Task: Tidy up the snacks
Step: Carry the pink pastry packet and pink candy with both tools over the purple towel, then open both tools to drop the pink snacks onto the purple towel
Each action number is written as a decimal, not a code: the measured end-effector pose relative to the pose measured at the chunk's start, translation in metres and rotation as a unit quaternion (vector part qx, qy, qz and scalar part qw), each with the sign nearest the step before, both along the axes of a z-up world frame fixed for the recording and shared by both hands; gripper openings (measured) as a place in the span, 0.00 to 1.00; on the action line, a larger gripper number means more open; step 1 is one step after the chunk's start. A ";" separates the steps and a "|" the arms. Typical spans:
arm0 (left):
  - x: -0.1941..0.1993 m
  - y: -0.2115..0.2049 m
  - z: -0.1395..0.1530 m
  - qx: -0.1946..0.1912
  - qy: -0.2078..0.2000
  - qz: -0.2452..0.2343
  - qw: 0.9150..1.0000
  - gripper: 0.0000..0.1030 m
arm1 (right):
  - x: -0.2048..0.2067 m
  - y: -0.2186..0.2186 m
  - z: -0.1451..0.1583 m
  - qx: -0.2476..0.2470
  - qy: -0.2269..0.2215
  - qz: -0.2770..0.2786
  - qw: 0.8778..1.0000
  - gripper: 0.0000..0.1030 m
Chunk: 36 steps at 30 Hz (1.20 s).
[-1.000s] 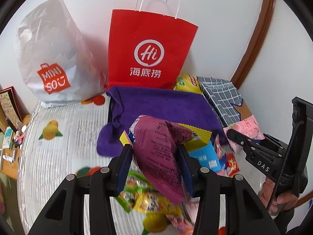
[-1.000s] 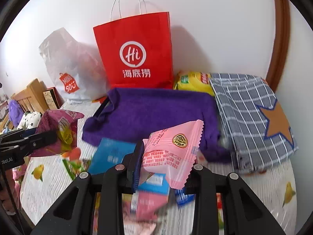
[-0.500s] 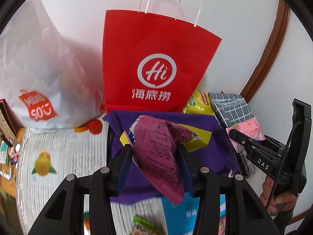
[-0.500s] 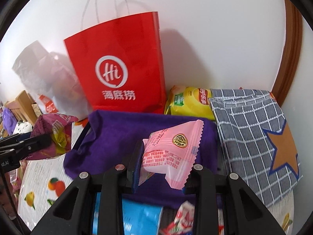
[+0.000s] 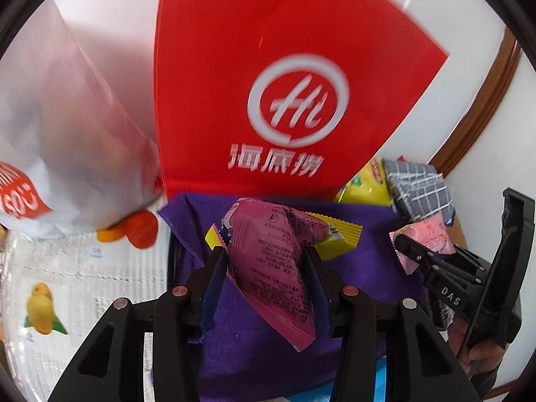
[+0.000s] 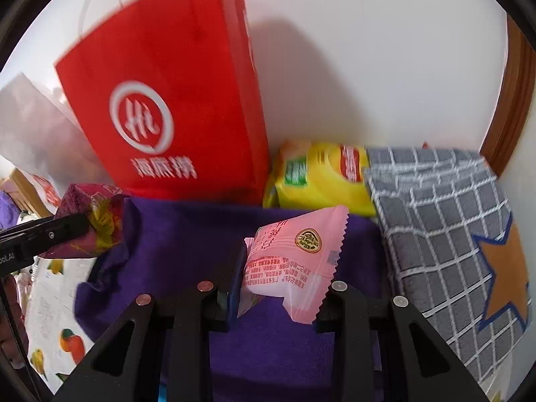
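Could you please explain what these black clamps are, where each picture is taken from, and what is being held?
No robot here: a person holds two hand-held grippers, each with a fisheye camera looking along its fingers. In the left camera's view, the left gripper is shut on a magenta snack packet. In the right camera's view, the right gripper is shut on a pink snack packet. Below lies a purple cloth; behind stand a red paper bag, a yellow bag and a grey checked fabric.

Both hand-held grippers, left [image 5: 264, 261] and right [image 6: 281, 281], are matte black plastic with silver screws, blue finger pads [image 5: 211, 281] and white "DAS" lettering on the right one.
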<state>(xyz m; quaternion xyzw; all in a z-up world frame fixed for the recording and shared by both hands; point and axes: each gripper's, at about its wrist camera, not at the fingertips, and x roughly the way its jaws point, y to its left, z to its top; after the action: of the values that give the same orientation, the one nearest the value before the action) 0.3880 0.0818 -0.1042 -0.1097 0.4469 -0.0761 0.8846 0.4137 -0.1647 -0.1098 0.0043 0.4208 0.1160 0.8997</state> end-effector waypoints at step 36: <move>0.020 -0.017 -0.046 0.027 0.067 -0.017 0.997 0.44 | 0.035 0.025 -0.068 -0.047 0.081 0.028 0.995 0.31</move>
<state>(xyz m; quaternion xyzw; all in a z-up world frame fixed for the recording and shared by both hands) 0.4083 0.0643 -0.1502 -0.0828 0.5089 -0.0717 0.8538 0.4487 -0.1397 -0.1781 -0.0402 0.4972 0.1209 0.8582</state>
